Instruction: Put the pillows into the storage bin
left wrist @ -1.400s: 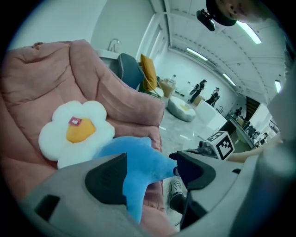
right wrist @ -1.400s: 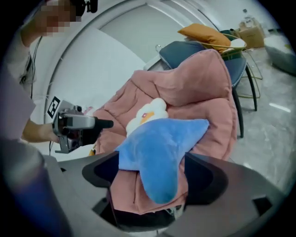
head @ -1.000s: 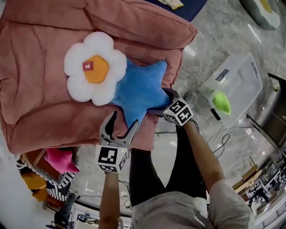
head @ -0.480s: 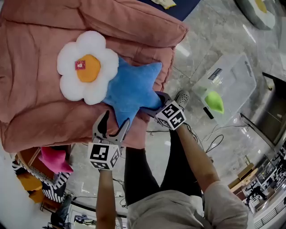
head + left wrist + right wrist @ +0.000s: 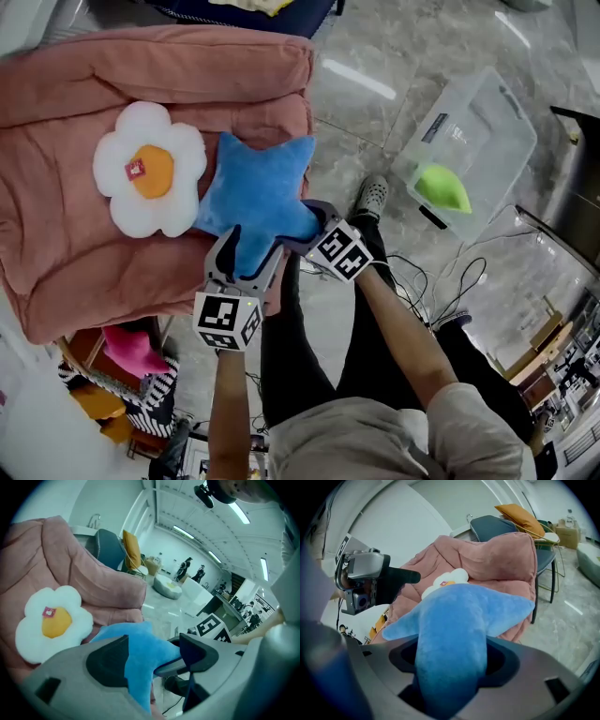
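Observation:
A blue star pillow (image 5: 253, 192) lies on the big pink cushion (image 5: 112, 75), beside a white flower pillow (image 5: 150, 183) with an orange centre. My right gripper (image 5: 302, 225) has its jaws closing on the star's right arm, which bulges between them in the right gripper view (image 5: 454, 625). My left gripper (image 5: 248, 251) stands open, the star's lower point (image 5: 140, 653) lying loosely between its jaws. The clear storage bin (image 5: 497, 122) sits on the floor at the right with a green pillow (image 5: 442, 189) inside.
The person's legs and a shoe (image 5: 372, 197) stand between the cushion and the bin. Cables (image 5: 441, 281) trail over the marble floor. A striped basket (image 5: 141, 380) at the lower left holds a pink pillow (image 5: 131, 347). A chair (image 5: 497, 527) stands behind the cushion.
The right jaws have closed in on the star's arm. The star has slid toward the cushion's front edge, away from the flower pillow, and the left jaws now straddle its lower point.

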A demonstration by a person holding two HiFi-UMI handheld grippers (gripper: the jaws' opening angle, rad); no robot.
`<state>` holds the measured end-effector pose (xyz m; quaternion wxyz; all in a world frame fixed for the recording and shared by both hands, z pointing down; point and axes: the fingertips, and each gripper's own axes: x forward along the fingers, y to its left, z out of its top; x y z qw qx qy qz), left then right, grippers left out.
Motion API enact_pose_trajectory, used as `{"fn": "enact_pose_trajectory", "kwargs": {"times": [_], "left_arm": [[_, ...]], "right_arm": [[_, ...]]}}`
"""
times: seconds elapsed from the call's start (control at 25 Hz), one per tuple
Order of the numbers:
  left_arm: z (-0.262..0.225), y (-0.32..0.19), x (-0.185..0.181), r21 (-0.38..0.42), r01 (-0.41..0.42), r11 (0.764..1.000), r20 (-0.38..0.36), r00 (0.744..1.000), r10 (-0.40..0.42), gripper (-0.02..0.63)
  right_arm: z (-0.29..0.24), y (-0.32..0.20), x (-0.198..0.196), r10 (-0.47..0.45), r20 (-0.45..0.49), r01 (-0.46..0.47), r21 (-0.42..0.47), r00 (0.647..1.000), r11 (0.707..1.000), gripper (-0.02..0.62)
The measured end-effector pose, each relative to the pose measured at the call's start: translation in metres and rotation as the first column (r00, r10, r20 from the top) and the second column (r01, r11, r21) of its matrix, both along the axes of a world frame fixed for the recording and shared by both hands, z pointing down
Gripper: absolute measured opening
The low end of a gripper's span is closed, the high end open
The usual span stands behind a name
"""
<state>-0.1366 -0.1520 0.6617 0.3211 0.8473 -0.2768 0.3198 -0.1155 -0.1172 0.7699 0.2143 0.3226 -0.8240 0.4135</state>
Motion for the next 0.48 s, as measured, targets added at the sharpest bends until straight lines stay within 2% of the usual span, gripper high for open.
{"fn": "enact_pose_trajectory", "kwargs": {"times": [0.28, 0.48], "left_arm": [[0.003, 0.014, 0.081, -0.013, -0.127, 0.992, 0.004, 0.992, 0.127, 0.341], [0.005, 0.022, 0.130, -0.023, -0.182, 0.983, 0.008, 0.983, 0.182, 0.342]], "right_arm": [[-0.010, 0.032, 0.055, 0.025, 0.011, -0.025, 0.013, 1.000, 1.000, 0.325], [-0.016, 0.057, 0.111, -0.013, -0.035, 0.015, 0.048, 0.999, 0.999, 0.325]]}}
